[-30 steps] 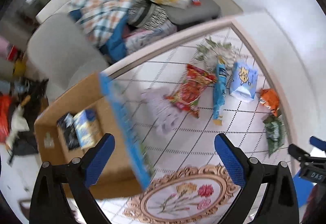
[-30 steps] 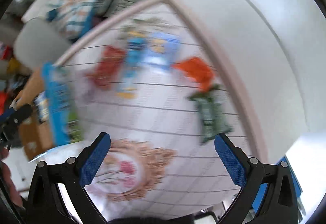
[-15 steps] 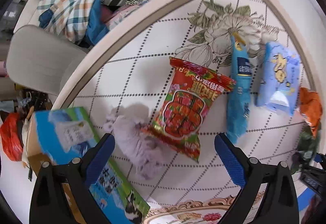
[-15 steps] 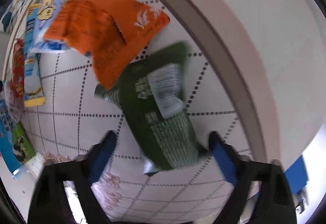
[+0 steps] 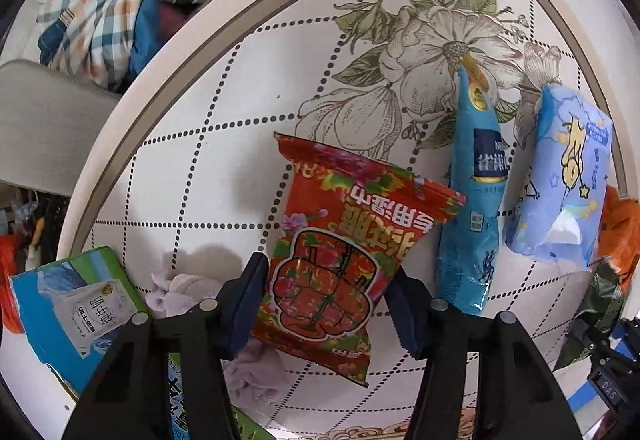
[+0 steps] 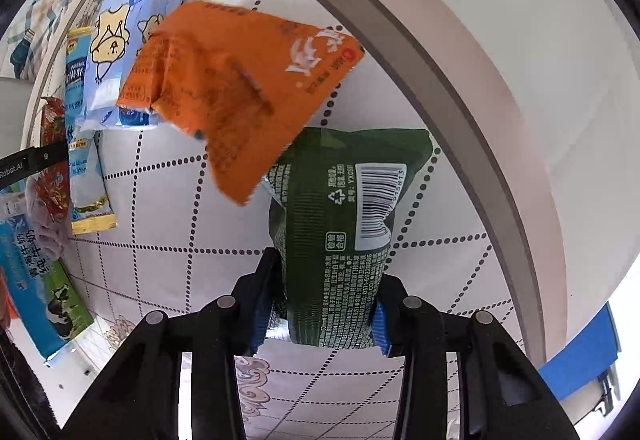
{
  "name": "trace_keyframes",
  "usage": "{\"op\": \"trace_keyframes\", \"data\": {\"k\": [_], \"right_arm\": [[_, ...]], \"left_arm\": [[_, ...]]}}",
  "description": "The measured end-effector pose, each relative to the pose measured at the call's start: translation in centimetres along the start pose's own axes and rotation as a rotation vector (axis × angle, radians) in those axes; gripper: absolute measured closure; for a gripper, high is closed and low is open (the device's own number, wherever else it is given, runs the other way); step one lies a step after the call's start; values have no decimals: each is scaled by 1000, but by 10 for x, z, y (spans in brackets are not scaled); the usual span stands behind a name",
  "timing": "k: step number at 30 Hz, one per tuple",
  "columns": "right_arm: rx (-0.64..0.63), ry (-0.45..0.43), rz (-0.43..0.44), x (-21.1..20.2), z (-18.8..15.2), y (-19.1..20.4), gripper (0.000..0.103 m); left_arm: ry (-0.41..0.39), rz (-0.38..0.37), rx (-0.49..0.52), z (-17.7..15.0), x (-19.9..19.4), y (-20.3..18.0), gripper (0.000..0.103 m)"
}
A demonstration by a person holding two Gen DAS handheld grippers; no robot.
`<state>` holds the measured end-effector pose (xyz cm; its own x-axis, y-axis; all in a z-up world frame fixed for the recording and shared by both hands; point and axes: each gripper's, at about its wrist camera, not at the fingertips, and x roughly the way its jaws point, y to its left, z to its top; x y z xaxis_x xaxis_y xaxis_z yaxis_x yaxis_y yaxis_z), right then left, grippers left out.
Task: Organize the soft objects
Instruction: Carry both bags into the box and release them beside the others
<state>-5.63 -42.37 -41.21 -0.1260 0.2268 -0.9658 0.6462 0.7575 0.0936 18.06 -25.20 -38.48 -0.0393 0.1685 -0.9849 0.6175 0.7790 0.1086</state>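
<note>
Here, both grasps are closing.
Left gripper: your jaws pinch the red snack bag, lying on the table beside a lilac cloth.
Right gripper: your jaws squeeze the green packet, partly under the orange packet.
Next: lift both clear; the orange packet may drag along.
</note>
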Motion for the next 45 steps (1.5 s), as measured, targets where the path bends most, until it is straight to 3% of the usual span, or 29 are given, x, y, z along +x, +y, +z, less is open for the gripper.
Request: {"op": "trace_keyframes", "data": {"k": [4,10,19,25,30,36,39,45], "right_arm": [[-21,-7,-23,-8,0,14,62],[-10,-36,24,-25,-19,21,65],[-109,-113,103,-79,-57,60,66],[-243,-172,158,-123,-87,123,66],[-382,-214,209,-154,-111,204,66],[-518,-207,243,-156,-134,313,66],[-576,-212,207,-147,-141,361,66],[-635,-201,108,-120,-139,434,66]], "left_arm": [[-14,-11,-40,-9,-6,0,56],[-73,-65,-140,-37,-31,12,58],[-245,-216,-221,-115,-110,28,59],[-310,-287,-306,-172,-148,65,59],[-358,-243,-406,-220,-164,131,59],[-362,-207,-559,-270,-157,219,59],[-330,-145,-611,-286,-141,261,59],[-220,-44,-663,-285,-90,336,59]]}}
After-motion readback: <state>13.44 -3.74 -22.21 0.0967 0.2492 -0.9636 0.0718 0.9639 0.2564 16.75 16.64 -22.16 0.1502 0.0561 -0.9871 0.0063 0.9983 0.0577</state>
